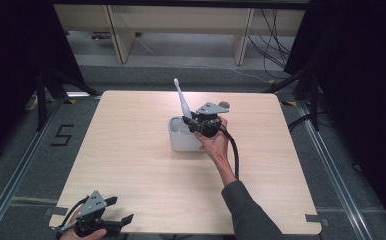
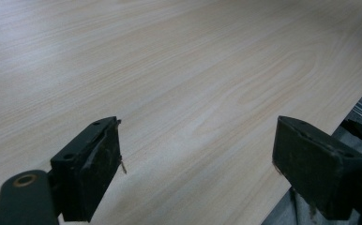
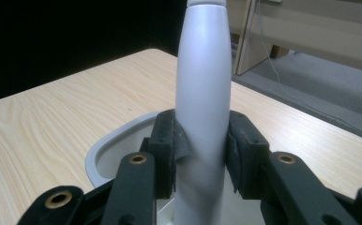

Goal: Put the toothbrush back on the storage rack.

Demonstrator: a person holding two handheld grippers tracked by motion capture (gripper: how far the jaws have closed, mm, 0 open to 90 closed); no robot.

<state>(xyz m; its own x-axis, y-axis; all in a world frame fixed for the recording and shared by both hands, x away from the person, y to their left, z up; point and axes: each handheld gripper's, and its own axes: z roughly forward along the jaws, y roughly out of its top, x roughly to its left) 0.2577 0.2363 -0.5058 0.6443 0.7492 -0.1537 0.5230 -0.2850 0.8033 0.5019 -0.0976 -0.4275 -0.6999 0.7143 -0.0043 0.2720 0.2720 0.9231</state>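
1. High view: you have one white electric toothbrush [image 1: 182, 102], one white holder [image 1: 183, 135] and two grippers. The holder stands near the middle of the light wood surface [image 1: 131, 165]. The toothbrush rises out of the holder, tilted, brush head up and leaning away from you. Your right gripper [image 1: 193, 122] sits at the holder's right side, clenched on the toothbrush's lower handle, with your right hand [image 1: 216, 142] behind it. Your left gripper [image 1: 121, 212] rests at the near left corner of the surface, well apart from the holder. Around the surface you see grey floor, dark curtains at both sides, pale furniture legs and loose cables at the back, and a "5" marked on the floor at left.

2. Left gripper view: your left gripper [image 2: 195, 159] is released, its jaws wide apart with bare wood grain between them. The surface's edge runs close by at the right.

3. Right gripper view: your right gripper [image 3: 202, 150] is grasping the toothbrush [image 3: 202, 93], both pads pressed to the handle's sides. The holder's rim [image 3: 101, 150] lies just beneath the jaws, the handle going down into it.
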